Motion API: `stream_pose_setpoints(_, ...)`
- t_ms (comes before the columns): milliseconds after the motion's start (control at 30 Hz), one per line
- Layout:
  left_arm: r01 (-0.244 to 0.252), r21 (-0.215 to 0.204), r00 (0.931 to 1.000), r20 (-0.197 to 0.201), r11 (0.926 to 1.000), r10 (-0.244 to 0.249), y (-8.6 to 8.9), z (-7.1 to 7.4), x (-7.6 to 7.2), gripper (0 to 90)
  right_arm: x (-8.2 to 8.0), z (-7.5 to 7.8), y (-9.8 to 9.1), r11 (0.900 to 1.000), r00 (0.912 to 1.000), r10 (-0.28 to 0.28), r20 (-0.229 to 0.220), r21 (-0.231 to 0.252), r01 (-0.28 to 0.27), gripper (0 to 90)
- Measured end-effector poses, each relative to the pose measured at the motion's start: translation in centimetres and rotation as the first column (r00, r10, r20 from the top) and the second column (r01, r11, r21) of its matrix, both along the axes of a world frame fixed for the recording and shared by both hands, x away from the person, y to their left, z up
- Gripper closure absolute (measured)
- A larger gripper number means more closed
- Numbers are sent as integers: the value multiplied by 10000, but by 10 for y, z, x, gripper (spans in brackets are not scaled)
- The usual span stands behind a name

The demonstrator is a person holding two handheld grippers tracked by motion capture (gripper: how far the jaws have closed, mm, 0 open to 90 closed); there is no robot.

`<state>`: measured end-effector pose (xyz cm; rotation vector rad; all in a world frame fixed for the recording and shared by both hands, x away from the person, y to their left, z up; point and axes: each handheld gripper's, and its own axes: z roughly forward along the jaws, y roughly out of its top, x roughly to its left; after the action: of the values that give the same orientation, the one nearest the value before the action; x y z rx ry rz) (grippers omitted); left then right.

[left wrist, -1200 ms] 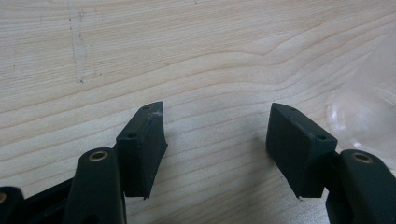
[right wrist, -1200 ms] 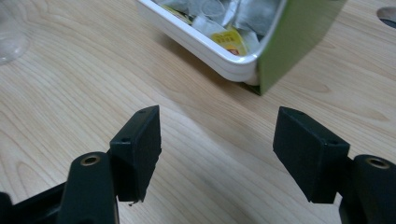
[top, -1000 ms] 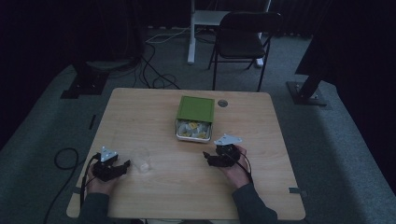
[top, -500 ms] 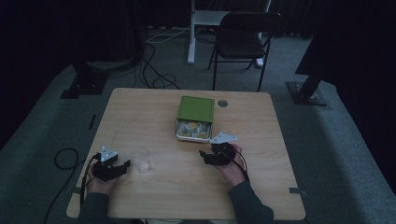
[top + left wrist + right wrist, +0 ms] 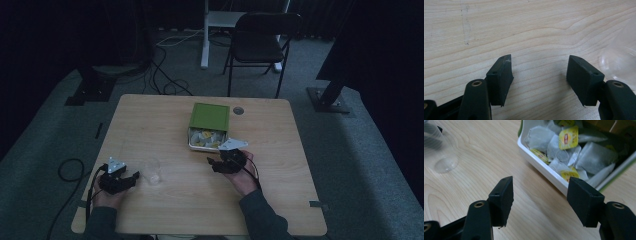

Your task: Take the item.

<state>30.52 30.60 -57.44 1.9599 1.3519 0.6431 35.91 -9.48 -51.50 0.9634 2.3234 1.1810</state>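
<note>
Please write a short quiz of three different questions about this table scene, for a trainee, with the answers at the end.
1. True or false: the right gripper holds a tea bag between its fingers.
2. Multiple choice: what lies in the white box with the green lid? A) spoons B) tea bags C) sugar cubes
3. Short answer: which thing stands on the wooden table close to the left gripper?

Key
1. False: in the right gripper view its fingers stand apart over bare wood, short of the box.
2. B: tea bags with yellow tags.
3. A clear plastic cup, upright and apart from the gripper.
</note>
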Motion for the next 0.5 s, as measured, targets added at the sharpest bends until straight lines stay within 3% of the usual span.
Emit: stream_pose_setpoints(500, -1, -1, 10000, -1, 10000, 1, 0, 0, 0, 385, 17, 4, 16, 9999, 9998, 146, 135, 33, -146, 370)
